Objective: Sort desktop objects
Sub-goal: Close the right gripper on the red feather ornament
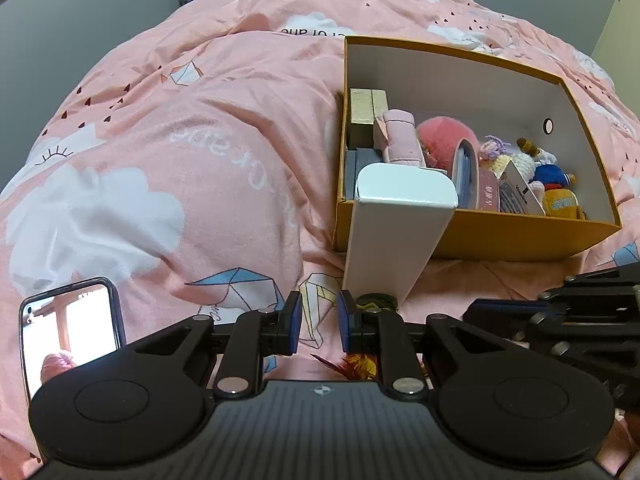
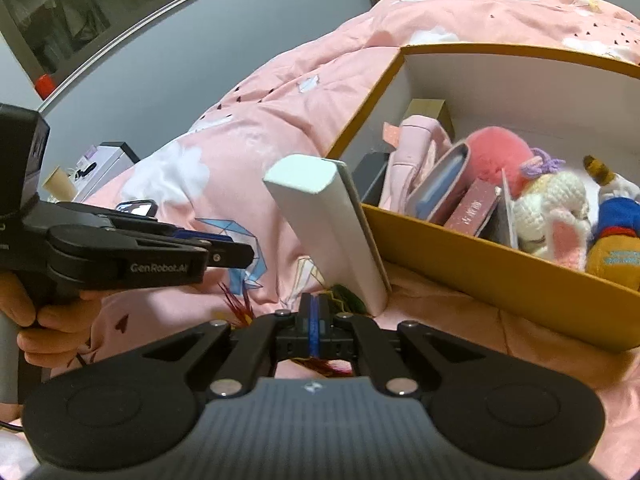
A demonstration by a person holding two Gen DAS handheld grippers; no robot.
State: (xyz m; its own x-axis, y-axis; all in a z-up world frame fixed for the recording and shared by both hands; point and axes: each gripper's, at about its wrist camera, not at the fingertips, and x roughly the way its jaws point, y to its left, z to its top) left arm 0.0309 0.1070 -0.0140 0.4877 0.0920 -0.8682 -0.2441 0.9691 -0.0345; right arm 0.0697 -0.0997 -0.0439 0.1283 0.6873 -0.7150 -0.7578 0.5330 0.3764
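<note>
A phone lies on the pink duvet, well off to the left of the left gripper. That gripper's fingers stand a narrow gap apart with only duvet showing between them; it has hold of nothing.

Just under and slightly right of those fingers lies a feathered toy with red, yellow and green plumes. The right gripper sits directly over it with its blue pads brought together. Feathers show below and ahead of the tips, but I cannot tell whether one is nipped between them.

Ahead of both pairs of fingers, a tall white carton stands tilted, its top leaning on the near wall of the orange box. That box lies ahead and to the right, already holding plush toys, small cartons and a pink pouch.

The step in hand looks like picking up the feathered toy to drop it in the box. The next move calls for a sure hold, then a lift up and right past the leaning carton without knocking it.
</note>
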